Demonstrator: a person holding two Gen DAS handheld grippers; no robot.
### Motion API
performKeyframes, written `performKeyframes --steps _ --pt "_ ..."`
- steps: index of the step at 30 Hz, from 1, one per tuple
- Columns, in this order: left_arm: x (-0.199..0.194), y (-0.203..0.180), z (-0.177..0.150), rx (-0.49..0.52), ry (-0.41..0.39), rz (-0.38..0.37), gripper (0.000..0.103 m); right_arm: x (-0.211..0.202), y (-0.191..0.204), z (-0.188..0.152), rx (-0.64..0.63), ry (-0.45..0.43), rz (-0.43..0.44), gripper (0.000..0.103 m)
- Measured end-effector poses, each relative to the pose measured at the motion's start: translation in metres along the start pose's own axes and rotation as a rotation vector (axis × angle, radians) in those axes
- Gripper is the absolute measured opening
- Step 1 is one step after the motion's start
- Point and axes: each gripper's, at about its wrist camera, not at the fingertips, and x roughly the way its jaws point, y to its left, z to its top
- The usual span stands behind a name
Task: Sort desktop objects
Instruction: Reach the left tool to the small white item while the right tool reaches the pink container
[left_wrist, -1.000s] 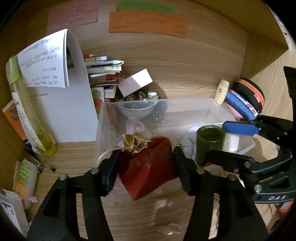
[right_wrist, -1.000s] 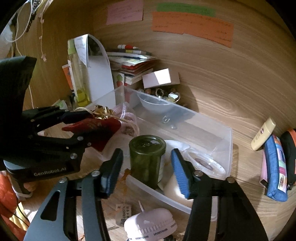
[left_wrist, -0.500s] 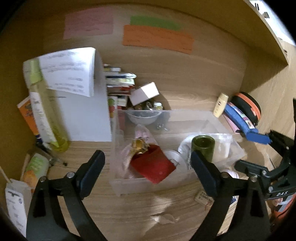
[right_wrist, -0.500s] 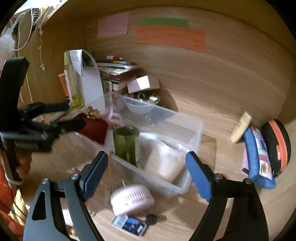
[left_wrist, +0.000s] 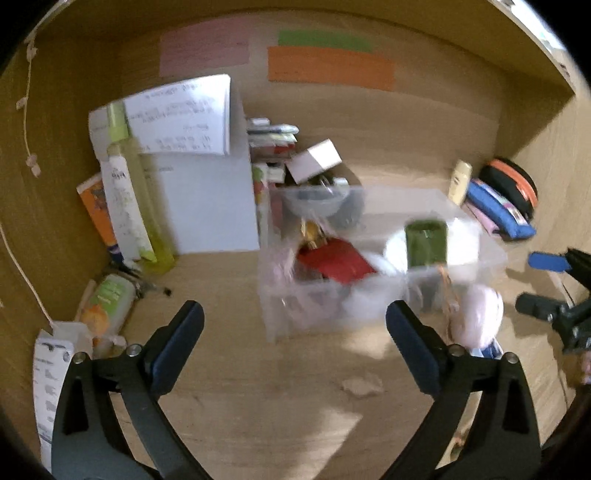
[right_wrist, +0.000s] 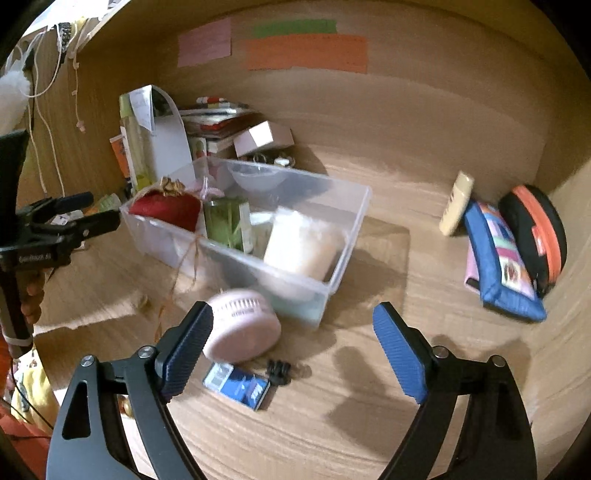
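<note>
Left tool: fingers are standing wide apart, gripping nothing, hanging above bare table at lower centre of the left view.
Right tool: fingers are likewise spread wide and carrying nothing, sitting at lower centre of the right view.
Bin: a clear plastic tub is sitting mid-frame in both views; it is already holding a red pouch, a green jar and a white roll.
Loose things: a pink round gadget is lying just outside the bin's near wall, right beside the right tool's left finger; a blue card pack and a small black clip are lying just below it.
Right edge: a cream tube, a blue case and a black-orange case are leaning together, well apart from the bin.
Step in hand: judging by position, the right tool is lining up on the pink gadget.
Doing it well: centre the gadget between the fingers, grip across its flat sides since its round rim may slip, and lift clear of the bin wall before moving over.
Caution: the left view is blurring, so fine detail there is uncertain.
</note>
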Motion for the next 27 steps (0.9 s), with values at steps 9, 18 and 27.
performKeyframes --steps 9,18,27 --pt "0.014 -0.007 -0.026 -0.007 0.168 -0.103 0.100 0.013 -0.003 -0.016 0.028 0.066 0.085 0.087" --pt "0.038 -0.011 -0.038 -0.003 0.276 -0.161 0.100 0.037 0.008 -0.015 -0.011 0.147 0.140 0.087" --pt "0.051 -0.022 -0.031 0.048 0.321 -0.180 0.070 0.058 0.020 -0.008 -0.049 0.190 0.157 0.085"
